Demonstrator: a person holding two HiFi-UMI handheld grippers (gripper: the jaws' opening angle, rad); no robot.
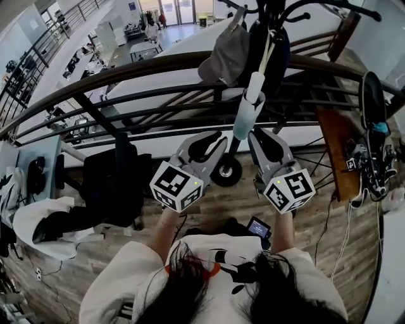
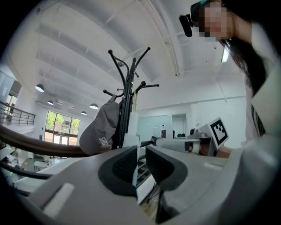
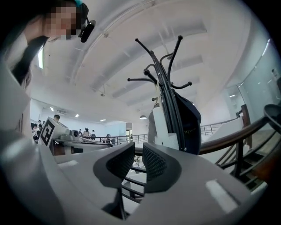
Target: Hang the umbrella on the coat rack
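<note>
The black coat rack (image 1: 273, 14) (image 2: 127, 79) (image 3: 163, 72) stands by the railing. A white folded umbrella (image 1: 248, 104) (image 2: 131, 138) (image 3: 163, 125) hangs down its pole from an upper hook. A grey cap (image 1: 224, 56) (image 2: 99, 132) and a dark bag (image 1: 277, 57) (image 3: 189, 119) hang beside it. My left gripper (image 1: 219, 142) (image 2: 141, 165) is just left of the umbrella's lower end, apart from it, and is shut with nothing in it. My right gripper (image 1: 255, 137) (image 3: 138, 162) is just right of that end, also shut with nothing held.
A curved dark railing (image 1: 126, 71) runs across behind the rack, with a drop to a lower floor beyond. A wooden shelf (image 1: 335, 152) and a stand with shoes (image 1: 374, 133) are at the right. A black chair with clothes (image 1: 111, 186) is at the left.
</note>
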